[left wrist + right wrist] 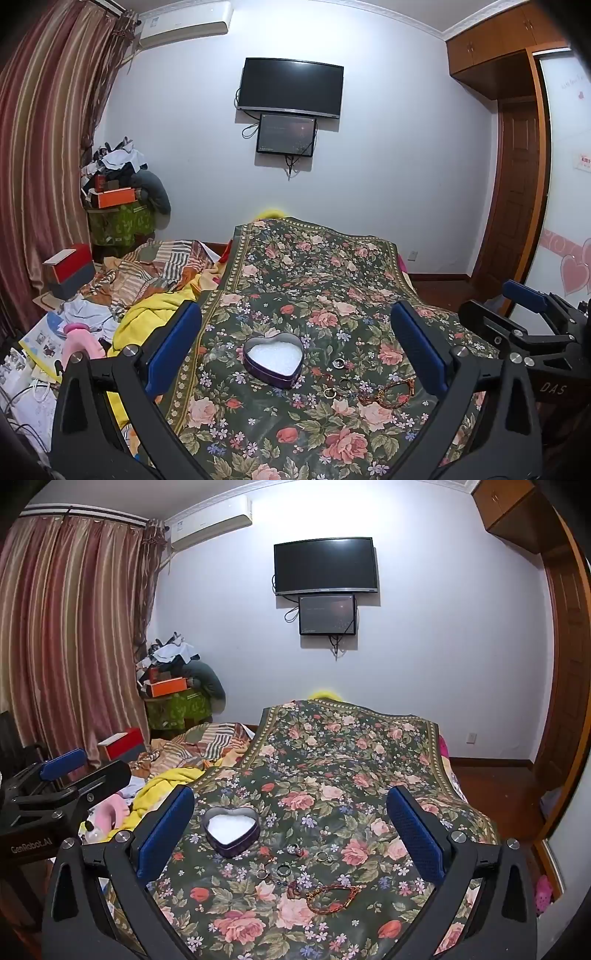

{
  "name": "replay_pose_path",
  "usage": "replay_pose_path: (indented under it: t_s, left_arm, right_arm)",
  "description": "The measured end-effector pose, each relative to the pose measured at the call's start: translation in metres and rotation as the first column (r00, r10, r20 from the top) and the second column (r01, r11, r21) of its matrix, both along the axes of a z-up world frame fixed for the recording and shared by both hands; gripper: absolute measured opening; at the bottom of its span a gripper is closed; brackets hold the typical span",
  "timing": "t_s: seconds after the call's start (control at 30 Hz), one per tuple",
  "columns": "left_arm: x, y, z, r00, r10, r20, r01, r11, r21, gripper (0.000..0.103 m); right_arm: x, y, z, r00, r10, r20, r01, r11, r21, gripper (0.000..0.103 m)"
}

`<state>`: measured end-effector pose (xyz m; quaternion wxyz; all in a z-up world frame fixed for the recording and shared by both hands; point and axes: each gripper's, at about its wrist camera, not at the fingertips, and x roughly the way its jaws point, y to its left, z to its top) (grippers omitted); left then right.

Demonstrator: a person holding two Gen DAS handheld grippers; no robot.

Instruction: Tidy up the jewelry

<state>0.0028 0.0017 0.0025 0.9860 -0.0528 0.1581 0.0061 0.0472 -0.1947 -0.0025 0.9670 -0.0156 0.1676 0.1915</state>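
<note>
A purple heart-shaped tin [274,361] with a white lining lies open on the floral cloth [295,280]; it also shows in the right wrist view [231,829]. Several small rings [338,363] [283,869] lie just right of it, and a red-gold beaded bracelet [391,394] [332,897] lies nearer me. My left gripper [295,350] is open and empty, held above the tin. My right gripper [291,830] is open and empty, above the rings. Each gripper shows at the edge of the other's view.
The floral cloth covers a bed. Rumpled yellow and striped bedding [159,280], boxes [70,269] and papers lie to the left. A pile of clothes and boxes [173,679] stands in the far corner by the curtain. Screens hang on the far wall [291,88].
</note>
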Motion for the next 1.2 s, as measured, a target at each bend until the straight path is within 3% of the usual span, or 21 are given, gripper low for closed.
replay_pose_path:
  t_s: [1.2]
  left_arm:
    - [-0.0017,0.0010,-0.0037,1.000,0.005,-0.002,-0.005,1.000,-0.002,0.103]
  right_arm:
    - [-0.0002,-0.0011,0.0001,1.000,0.003,-0.008,-0.003,1.000,0.007,0.103]
